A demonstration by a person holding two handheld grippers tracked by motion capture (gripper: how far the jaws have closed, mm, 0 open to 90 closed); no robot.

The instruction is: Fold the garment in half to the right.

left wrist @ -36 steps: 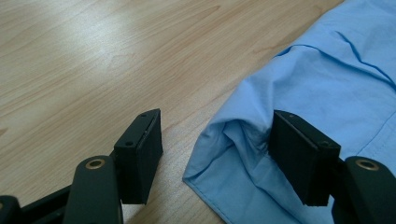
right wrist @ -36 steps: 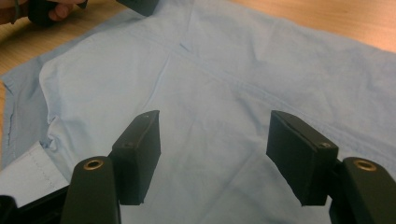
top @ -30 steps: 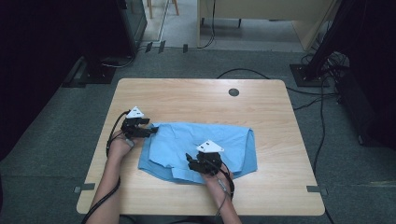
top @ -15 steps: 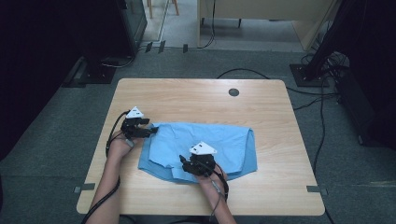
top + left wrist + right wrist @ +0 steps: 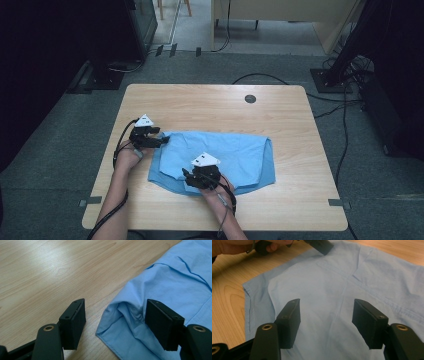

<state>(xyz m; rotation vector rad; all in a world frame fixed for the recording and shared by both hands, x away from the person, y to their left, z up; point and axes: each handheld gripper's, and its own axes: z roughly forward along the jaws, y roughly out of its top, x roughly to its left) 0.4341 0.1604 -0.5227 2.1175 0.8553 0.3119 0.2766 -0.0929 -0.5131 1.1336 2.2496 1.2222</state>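
Here, in the high view, a light blue shirt [image 5: 225, 160] lies spread across the near half of the wooden table [image 5: 210, 107]. The left gripper [image 5: 159, 142] sits at the shirt's left edge, and the right gripper [image 5: 186, 176] rests over the shirt's near left part, well apart from the other.

In the left gripper view, the jaws stand wide apart. A bunched corner of the shirt [image 5: 160, 290] reaches in between them, lying against the right-hand jaw, while the left-hand jaw hangs over bare table [image 5: 50, 277]. The jaws have just been opening a little, and nothing is pinched.

In the right gripper view, the jaws are spread wide just above flat cloth, with a seam of the shirt [image 5: 324, 285] running between them; they grip nothing. They have just been closing slightly. The left gripper [image 5: 318, 245] shows at the top, its tip on the shirt's far edge.

Against the picture a second back, the right gripper has slid leftward over the shirt; the left one has kept its place.
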